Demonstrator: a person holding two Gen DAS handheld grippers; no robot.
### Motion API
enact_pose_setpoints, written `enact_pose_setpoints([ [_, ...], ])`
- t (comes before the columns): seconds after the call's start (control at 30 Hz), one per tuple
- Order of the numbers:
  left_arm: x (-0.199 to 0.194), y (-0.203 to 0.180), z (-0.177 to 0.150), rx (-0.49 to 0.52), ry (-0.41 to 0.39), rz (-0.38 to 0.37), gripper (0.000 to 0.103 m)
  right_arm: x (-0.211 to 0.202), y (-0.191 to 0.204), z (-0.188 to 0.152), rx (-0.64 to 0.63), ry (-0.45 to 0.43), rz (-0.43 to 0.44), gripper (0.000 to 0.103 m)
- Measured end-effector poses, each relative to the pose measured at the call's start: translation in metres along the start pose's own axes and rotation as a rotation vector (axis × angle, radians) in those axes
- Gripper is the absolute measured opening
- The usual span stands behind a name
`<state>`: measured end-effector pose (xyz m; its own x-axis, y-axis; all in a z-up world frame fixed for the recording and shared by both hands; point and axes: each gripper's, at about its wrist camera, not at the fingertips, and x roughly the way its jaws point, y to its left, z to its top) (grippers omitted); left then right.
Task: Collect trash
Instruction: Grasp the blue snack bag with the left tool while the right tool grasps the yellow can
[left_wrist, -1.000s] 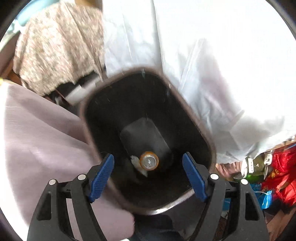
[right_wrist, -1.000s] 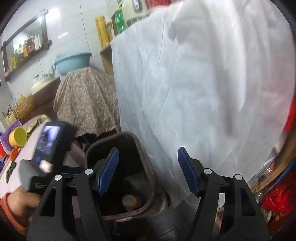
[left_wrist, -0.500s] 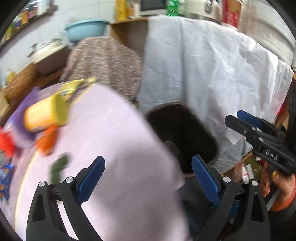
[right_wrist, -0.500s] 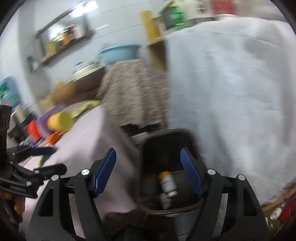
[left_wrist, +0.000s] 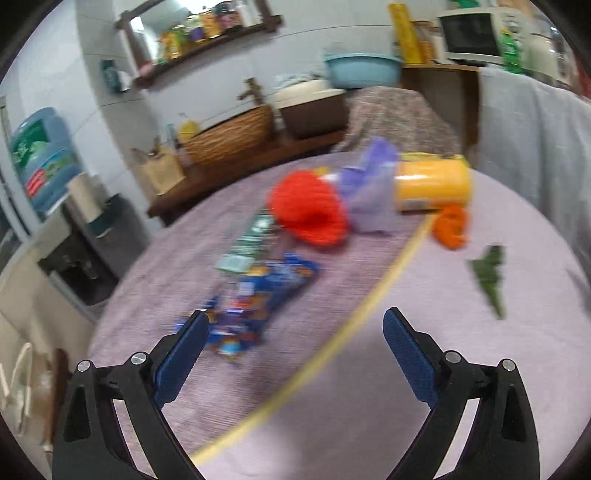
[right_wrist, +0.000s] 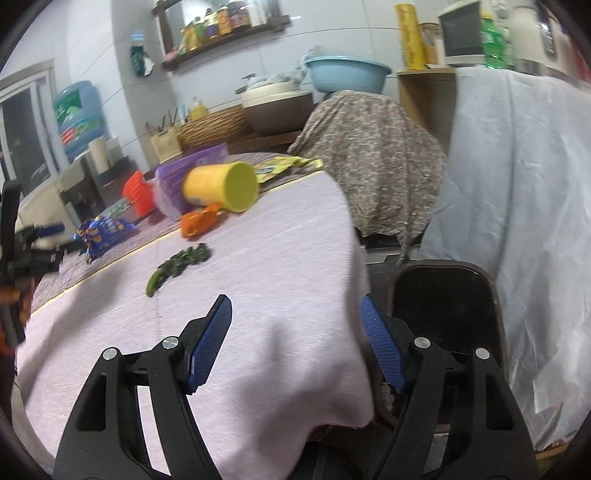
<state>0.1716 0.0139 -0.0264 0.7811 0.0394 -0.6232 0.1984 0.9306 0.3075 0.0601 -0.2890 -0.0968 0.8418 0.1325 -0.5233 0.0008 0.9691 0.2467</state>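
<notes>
A: How are the claws standing?
B: Left claw (left_wrist: 291, 328) and right claw (right_wrist: 295, 317) are gaping wide, gripping nothing.
A: And the trash?
B: Blue wrapper (left_wrist: 258, 295) is lying on the worktop (left_wrist: 406, 387); bin (right_wrist: 443, 306) is standing beside it.

Each gripper has the same build — matte black plastic arms with triangular cut-outs, forking into two fingers lined with ribbed blue pads. On the left gripper (left_wrist: 293, 347), low in the frame, round silver screws sit at the joints, two on each side. The right gripper (right_wrist: 295, 343) shows the same four silver screws and blue pads (right_wrist: 208, 343). At the far left edge of the right wrist view, the left gripper appears again — black, blue-tipped, with something orange below it.
</notes>
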Motion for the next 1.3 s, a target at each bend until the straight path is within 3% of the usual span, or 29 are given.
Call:
enact_pose_setpoints([
  [0.1,0.018,0.021,0.003,0.023,0.043,0.002,0.095,0.004,0.012,0.003,-0.030,0.011,0.009,0.072],
  [0.27,0.049,0.018,-0.001,0.153,0.086,0.025,0.095,0.013,0.029,0.009,-0.075,0.037,0.015,0.072],
  [0.37,0.067,0.021,-0.003,0.164,0.120,0.033,0.093,0.019,0.039,0.015,-0.112,0.056,0.020,0.072],
  [0.43,0.075,0.022,-0.006,0.166,0.141,0.050,0.085,0.023,0.045,0.018,-0.142,0.065,0.020,0.072],
  [0.53,0.081,0.026,-0.010,0.137,0.169,0.022,0.062,0.031,0.055,0.028,-0.192,0.080,0.040,0.072],
  [0.6,0.082,0.030,-0.009,0.103,0.182,0.013,0.041,0.039,0.067,0.039,-0.259,0.088,0.059,0.072],
  [0.7,0.076,0.039,-0.010,0.040,0.183,-0.037,0.034,0.056,0.086,0.057,-0.363,0.096,0.079,0.072],
  [1.0,0.049,0.056,-0.025,-0.068,0.149,-0.133,0.030,0.129,0.139,0.123,-0.642,0.138,0.038,0.072],
  [1.3,0.028,0.059,-0.035,-0.139,0.111,-0.204,0.030,0.199,0.166,0.142,-0.846,0.280,-0.054,0.072],
])
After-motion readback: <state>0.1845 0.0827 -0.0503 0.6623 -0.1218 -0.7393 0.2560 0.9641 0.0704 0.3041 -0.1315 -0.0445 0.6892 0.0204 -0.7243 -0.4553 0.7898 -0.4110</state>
